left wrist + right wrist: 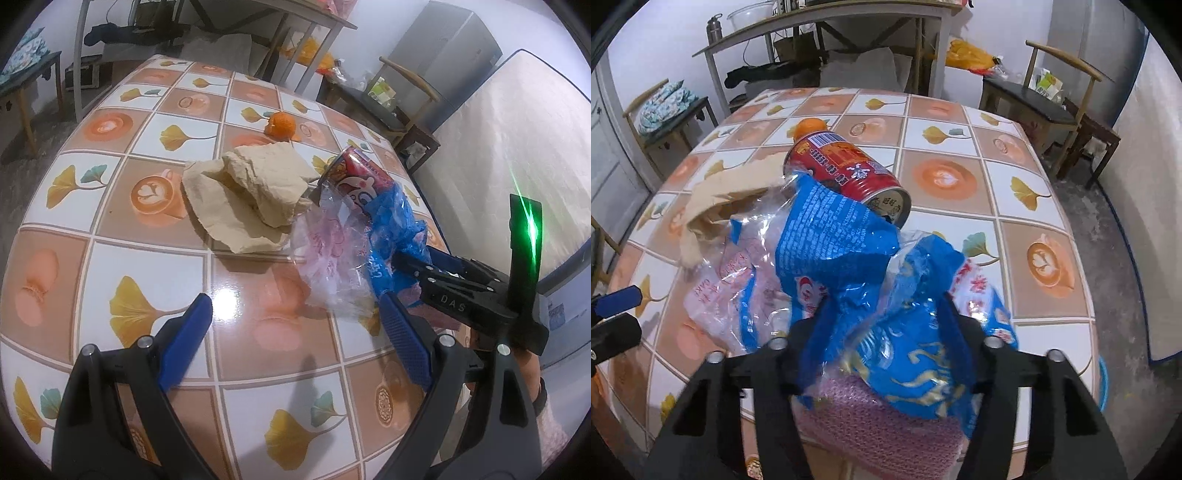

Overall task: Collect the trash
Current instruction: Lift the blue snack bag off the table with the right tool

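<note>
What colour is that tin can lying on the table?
Red, with printed labelling; the can shows best in the right wrist view.

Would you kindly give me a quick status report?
Right gripper closed on blue wrapper. Left gripper open, empty. Red can lies touching the wrapper.

One red can (pixel 846 173); one orange peel (pixel 281 125); one crumpled brown paper (pixel 251 195); two plastic wrappers, blue (pixel 871 295) and clear pink (pixel 328 254).
</note>
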`<action>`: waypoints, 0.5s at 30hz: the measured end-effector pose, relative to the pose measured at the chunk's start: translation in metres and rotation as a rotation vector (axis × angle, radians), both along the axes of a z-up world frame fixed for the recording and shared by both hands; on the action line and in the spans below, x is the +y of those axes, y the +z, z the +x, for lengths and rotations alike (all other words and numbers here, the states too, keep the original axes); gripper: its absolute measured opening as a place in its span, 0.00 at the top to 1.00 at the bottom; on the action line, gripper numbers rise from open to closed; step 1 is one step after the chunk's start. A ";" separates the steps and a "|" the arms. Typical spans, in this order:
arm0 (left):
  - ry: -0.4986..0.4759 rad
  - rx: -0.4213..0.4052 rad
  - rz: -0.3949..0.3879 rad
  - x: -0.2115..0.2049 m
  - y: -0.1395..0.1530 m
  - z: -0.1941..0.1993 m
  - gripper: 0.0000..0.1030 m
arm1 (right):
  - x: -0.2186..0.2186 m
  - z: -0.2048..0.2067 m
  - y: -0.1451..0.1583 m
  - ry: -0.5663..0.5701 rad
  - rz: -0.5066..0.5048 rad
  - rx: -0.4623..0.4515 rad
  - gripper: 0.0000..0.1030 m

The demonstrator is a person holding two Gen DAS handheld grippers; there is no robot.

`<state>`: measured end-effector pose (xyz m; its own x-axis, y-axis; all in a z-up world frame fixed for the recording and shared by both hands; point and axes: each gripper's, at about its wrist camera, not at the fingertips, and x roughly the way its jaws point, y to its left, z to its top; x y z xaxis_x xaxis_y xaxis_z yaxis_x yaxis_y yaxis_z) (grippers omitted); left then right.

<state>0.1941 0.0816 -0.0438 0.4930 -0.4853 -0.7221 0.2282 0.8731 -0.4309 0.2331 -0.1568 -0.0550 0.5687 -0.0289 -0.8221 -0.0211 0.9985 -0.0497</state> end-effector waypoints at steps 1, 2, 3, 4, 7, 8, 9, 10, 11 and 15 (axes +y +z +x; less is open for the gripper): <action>0.001 0.000 0.000 0.000 0.000 0.000 0.15 | 0.000 0.000 0.001 0.002 0.000 -0.001 0.55; 0.001 0.000 0.000 0.000 0.000 0.000 0.15 | -0.001 -0.001 0.002 0.004 -0.001 -0.003 0.61; 0.002 0.001 0.002 0.000 0.000 0.000 0.15 | -0.001 -0.002 0.002 0.007 0.001 -0.003 0.65; 0.002 0.001 0.001 0.000 0.000 0.000 0.15 | -0.001 -0.002 0.004 0.010 0.007 -0.004 0.68; 0.002 -0.002 0.004 0.000 0.000 0.000 0.15 | -0.003 -0.006 0.009 0.011 0.030 -0.011 0.76; 0.003 -0.003 0.006 0.000 0.000 -0.001 0.15 | -0.004 -0.008 0.011 0.011 0.038 -0.014 0.79; 0.003 -0.005 0.008 0.001 0.000 -0.001 0.15 | -0.005 -0.010 0.014 0.011 0.054 -0.019 0.80; 0.004 -0.005 0.008 0.002 0.000 -0.001 0.15 | -0.006 -0.012 0.017 0.012 0.071 -0.023 0.81; 0.004 -0.006 0.008 0.002 0.000 -0.002 0.15 | -0.007 -0.014 0.019 0.013 0.088 -0.029 0.82; 0.003 -0.009 0.011 0.003 0.000 -0.002 0.15 | -0.014 -0.025 0.034 0.022 0.164 -0.065 0.83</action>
<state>0.1917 0.0848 -0.0438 0.5012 -0.4762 -0.7225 0.2296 0.8782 -0.4196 0.2078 -0.1710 -0.0212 0.6201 0.1156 -0.7760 -0.0448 0.9927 0.1121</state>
